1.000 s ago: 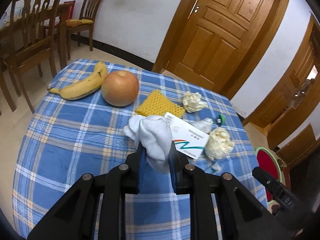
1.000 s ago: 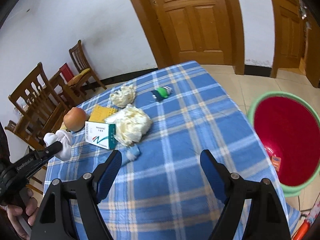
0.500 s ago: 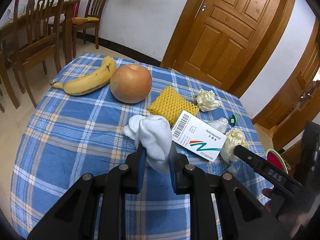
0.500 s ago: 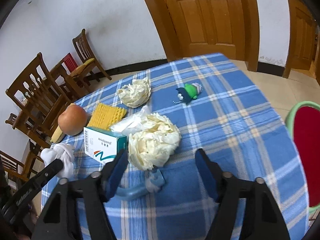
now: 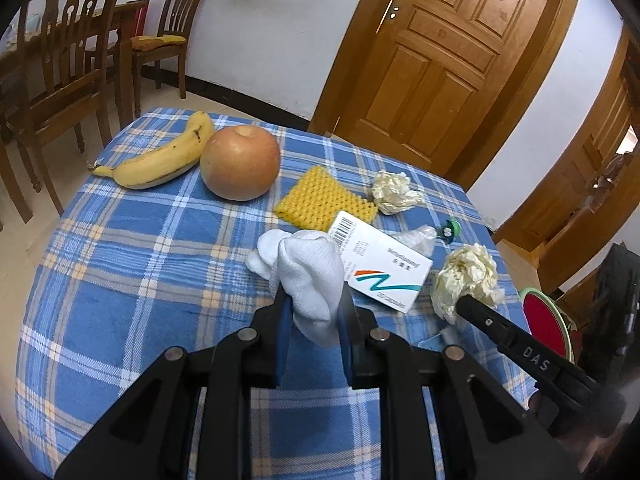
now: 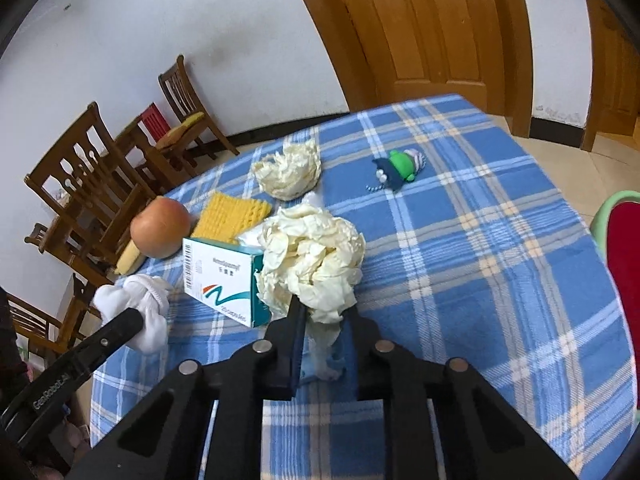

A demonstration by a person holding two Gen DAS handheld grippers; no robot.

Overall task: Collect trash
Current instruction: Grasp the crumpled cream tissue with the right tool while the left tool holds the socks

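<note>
My left gripper (image 5: 314, 300) is shut on a white cloth wad (image 5: 308, 276) held just above the blue checked tablecloth (image 5: 132, 304); the cloth wad also shows in the right wrist view (image 6: 140, 312). My right gripper (image 6: 324, 316) is shut on a big crumpled cream paper ball (image 6: 312, 260), which also shows in the left wrist view (image 5: 466, 276). A second paper ball (image 6: 288, 174) lies farther back. A white and teal medicine box (image 6: 222, 276) lies between the two grippers. A red bin with a green rim (image 6: 624, 264) stands off the table's right side.
A banana (image 5: 160, 156), an apple (image 5: 240, 162), a yellow knitted pad (image 5: 324, 198), a clear plastic scrap (image 5: 416, 238) and a small green toy (image 6: 398, 168) lie on the table. Wooden chairs (image 5: 60, 72) stand at the left, doors behind.
My right gripper moved forward to the big paper ball and closed on it. My left gripper kept hold of the cloth wad and came slightly closer to the table's items.
</note>
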